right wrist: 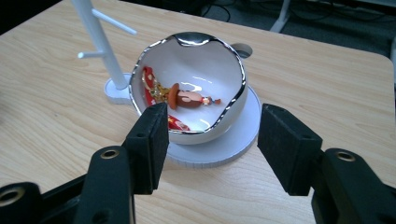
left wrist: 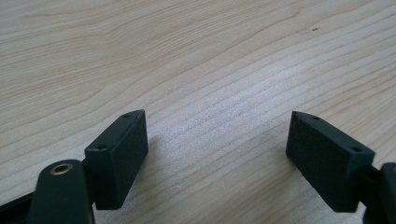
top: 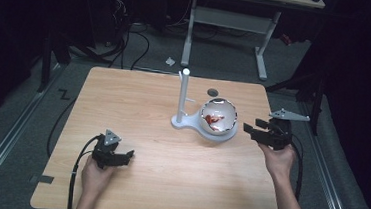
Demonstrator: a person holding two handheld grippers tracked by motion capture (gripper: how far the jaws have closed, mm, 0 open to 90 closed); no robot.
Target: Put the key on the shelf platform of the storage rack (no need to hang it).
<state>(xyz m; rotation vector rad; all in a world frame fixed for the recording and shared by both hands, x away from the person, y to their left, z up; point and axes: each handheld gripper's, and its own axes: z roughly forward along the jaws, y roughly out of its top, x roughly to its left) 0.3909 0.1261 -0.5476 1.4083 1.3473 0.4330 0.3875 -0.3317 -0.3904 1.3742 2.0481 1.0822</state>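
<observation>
A dark lab with cables on the floor surrounds a pale wooden worktop (top: 148, 111), where we see a person seated with a gripper in each hand. The step in hand, as we judge it, is the approach to the bowl (top: 218, 118): the right gripper (top: 249, 129) hovers just beside its rim at the right of the worktop, jaws set apart with nothing between them. The left gripper (top: 128, 155) rests near the front edge, well apart from the bowl, its jaws spread wide and empty over bare wood. The bowl, white with a silver wavy rim, sits on the round base (right wrist: 243, 126) of a white peg stand (top: 183, 97). The right gripper view gives us what the high view blurs to a red smear: a small red trinket (right wrist: 184, 99) with a gold chain lying at the bottom of the bowl. The high view alone sets both hands and the stand's full height in one frame. The next move, we think, calls for lowering the right jaws over the rim onto the trinket without tipping the bowl.
</observation>
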